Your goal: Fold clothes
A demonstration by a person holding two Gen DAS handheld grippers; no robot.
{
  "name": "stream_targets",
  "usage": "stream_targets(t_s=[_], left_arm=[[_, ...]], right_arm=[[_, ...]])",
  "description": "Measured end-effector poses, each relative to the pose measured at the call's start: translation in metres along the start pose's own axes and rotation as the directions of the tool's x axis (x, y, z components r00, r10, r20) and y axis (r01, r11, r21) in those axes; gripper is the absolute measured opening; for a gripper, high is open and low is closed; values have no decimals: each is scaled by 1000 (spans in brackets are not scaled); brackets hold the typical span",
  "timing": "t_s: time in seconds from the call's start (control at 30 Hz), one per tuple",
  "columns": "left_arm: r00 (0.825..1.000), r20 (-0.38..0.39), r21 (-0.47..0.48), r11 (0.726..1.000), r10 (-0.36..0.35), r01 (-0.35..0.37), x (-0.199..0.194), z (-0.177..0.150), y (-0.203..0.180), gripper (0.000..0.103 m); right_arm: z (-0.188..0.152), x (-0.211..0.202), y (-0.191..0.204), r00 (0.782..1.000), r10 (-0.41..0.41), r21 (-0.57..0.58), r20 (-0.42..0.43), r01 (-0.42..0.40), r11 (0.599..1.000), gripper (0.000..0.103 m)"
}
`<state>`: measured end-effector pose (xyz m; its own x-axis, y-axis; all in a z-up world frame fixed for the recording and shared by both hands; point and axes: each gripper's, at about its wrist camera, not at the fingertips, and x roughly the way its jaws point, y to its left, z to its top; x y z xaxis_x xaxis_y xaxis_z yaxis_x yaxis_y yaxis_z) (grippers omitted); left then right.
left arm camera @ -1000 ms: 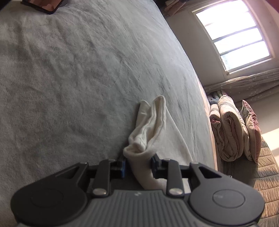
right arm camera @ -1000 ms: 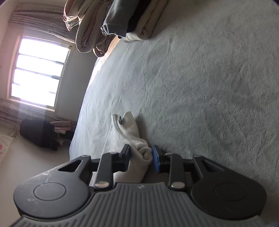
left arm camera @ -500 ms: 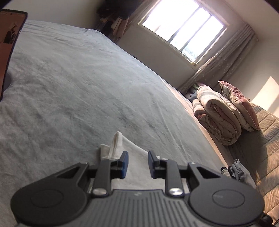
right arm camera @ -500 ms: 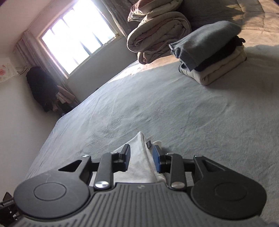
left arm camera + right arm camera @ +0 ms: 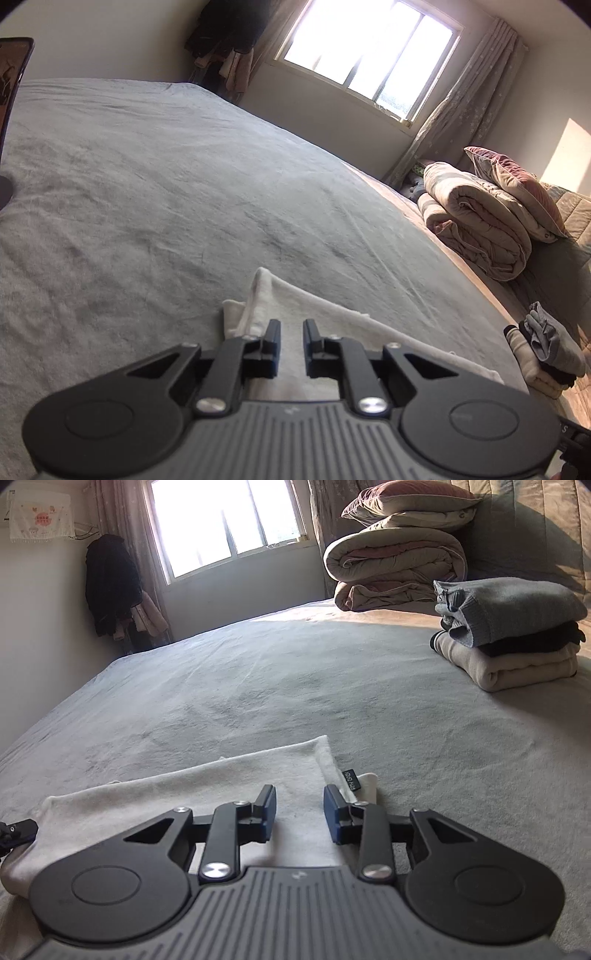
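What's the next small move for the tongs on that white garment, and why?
Probably pinch the near edge on both sides and carry it forward for another fold. The white garment lies flat on the grey bed cover, the right tongs gape above it, and the left tongs are closing with a gap still showing.

Sunlit window [image 5: 225, 524] beyond grey bed [image 5: 295, 686]

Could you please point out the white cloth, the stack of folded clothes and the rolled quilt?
White fleece cloth [image 5: 184, 794], right wrist view, flat middle.
Stack of folded clothes [image 5: 517, 605], right wrist view, grey top.
Rolled beige quilt [image 5: 391, 550], right wrist view, outer roll.
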<state>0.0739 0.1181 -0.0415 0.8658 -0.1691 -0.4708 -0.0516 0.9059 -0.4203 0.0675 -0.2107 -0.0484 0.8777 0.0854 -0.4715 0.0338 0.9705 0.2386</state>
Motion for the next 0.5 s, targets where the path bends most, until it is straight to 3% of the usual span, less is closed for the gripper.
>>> stream_targets(t_s=[0.07,0.13,0.33,0.5], left_arm=[[998,-13,72,995,-68,69,-5,-4,-18,12],[989,-46,176,973,-143,149,-8,-13,-41,13],[973,-141,347,911,-184,222,-3,-44,-70,15],[972,-170,366,906,-161,214,6,-58,-67,15]], right_arm=[[-2,-8,19,999,55,-28,-2,-55,998,34],[-7,-15,38,995,102,-70,-10,-102,992,34],[-27,-23,75,991,132,-198,-29,-135,971,33],[-47,-9,78,991,102,-265,-83,-121,957,33]])
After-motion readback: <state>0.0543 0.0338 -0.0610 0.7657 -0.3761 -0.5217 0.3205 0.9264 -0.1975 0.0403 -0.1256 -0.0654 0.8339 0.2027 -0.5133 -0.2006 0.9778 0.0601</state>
